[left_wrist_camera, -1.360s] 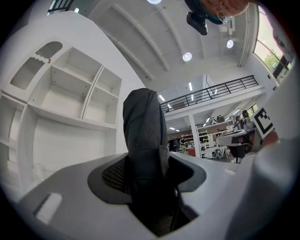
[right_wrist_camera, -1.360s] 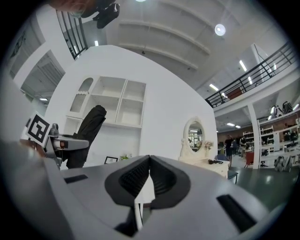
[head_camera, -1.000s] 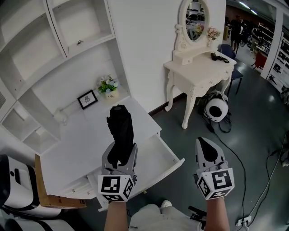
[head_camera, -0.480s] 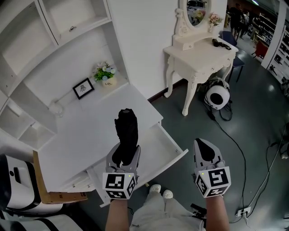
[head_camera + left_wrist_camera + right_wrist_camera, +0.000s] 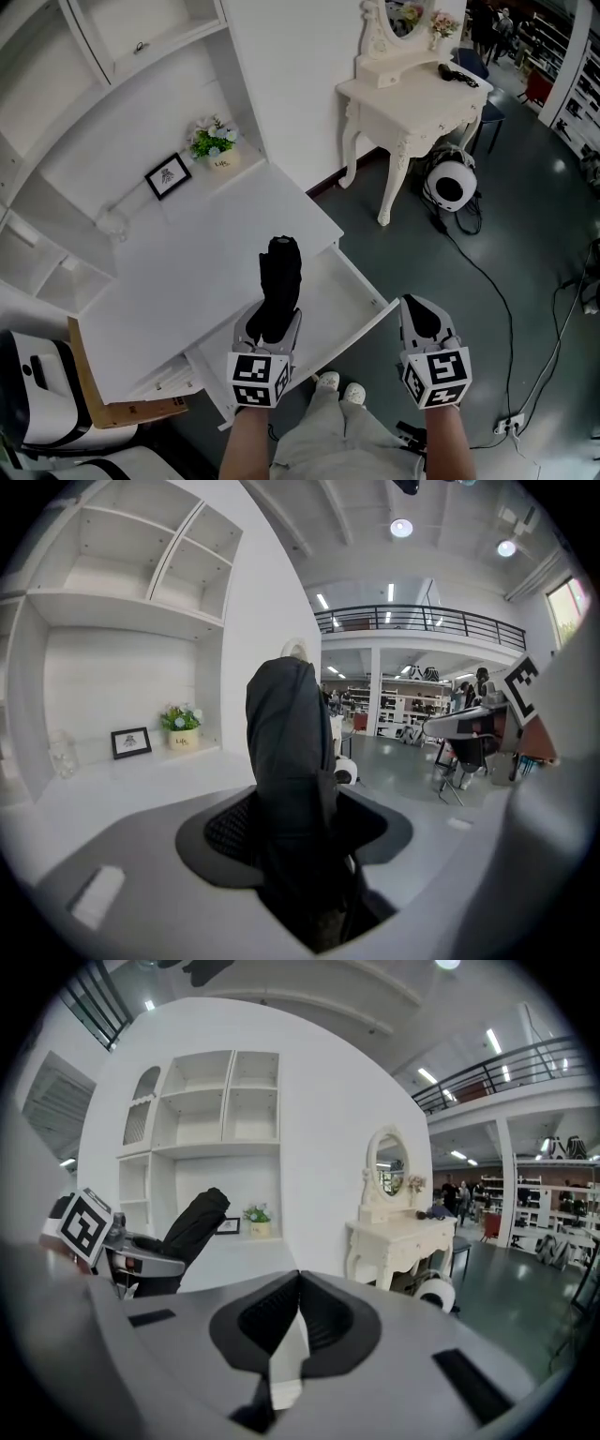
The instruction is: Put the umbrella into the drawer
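Note:
A folded black umbrella [image 5: 278, 291] sticks forward out of my left gripper [image 5: 270, 321], whose jaws are shut on its lower end; in the left gripper view the umbrella [image 5: 291, 789] fills the middle between the pads. It hangs over the open white drawer [image 5: 328, 309] that is pulled out from under the white desk top [image 5: 187, 272]. My right gripper [image 5: 424, 323] is at the right of the drawer's front corner, over the floor, jaws shut with nothing in them. From the right gripper view the umbrella [image 5: 192, 1224] and left gripper [image 5: 131, 1255] show at the left.
A framed picture [image 5: 164, 175] and a flower pot [image 5: 214, 150] stand at the back of the desk under white shelves. A cream dressing table [image 5: 412, 94] with a mirror is at the right, a white round device [image 5: 450, 190] and cables on the floor beneath. A cardboard box [image 5: 122, 408] leans at the lower left.
Both grippers have come down; the umbrella, still gripped, has sunk from in front of the desk top to over the open drawer. The head view has tilted further down.

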`<state>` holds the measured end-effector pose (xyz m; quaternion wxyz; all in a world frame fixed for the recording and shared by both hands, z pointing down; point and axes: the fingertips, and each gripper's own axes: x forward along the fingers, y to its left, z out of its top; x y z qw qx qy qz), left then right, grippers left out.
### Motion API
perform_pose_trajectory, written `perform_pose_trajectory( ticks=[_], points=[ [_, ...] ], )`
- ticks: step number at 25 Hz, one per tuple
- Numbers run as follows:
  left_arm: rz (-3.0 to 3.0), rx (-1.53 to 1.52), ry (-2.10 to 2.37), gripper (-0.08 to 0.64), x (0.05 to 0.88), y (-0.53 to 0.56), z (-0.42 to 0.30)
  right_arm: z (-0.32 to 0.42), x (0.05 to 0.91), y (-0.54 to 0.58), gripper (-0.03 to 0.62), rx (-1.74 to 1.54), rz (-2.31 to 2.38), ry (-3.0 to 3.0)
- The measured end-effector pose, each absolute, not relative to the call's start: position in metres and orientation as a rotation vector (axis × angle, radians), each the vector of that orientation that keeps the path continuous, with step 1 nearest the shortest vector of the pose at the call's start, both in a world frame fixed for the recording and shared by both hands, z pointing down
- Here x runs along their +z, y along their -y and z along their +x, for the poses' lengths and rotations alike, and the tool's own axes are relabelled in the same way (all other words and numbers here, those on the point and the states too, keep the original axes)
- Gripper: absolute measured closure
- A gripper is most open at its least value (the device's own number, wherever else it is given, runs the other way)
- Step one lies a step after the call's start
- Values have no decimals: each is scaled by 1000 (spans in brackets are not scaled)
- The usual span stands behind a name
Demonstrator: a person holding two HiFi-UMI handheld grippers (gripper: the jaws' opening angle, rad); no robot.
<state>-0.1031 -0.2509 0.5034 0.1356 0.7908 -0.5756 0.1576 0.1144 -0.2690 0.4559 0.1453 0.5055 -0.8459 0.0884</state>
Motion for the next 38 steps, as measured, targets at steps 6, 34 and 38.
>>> perform_pose_trajectory(
  ticks=[6,34,38],
  points=[
    [2254,545,1568,314,539,251,-98,113,473,265,584,298,1452,2391],
    [2028,891,1103,314,700,281,-57,124,526,298,584,414,1421,2261],
    [1995,935,1042,314,719,284,-51,123,532,303,584,424,1406,2251]
  ],
)
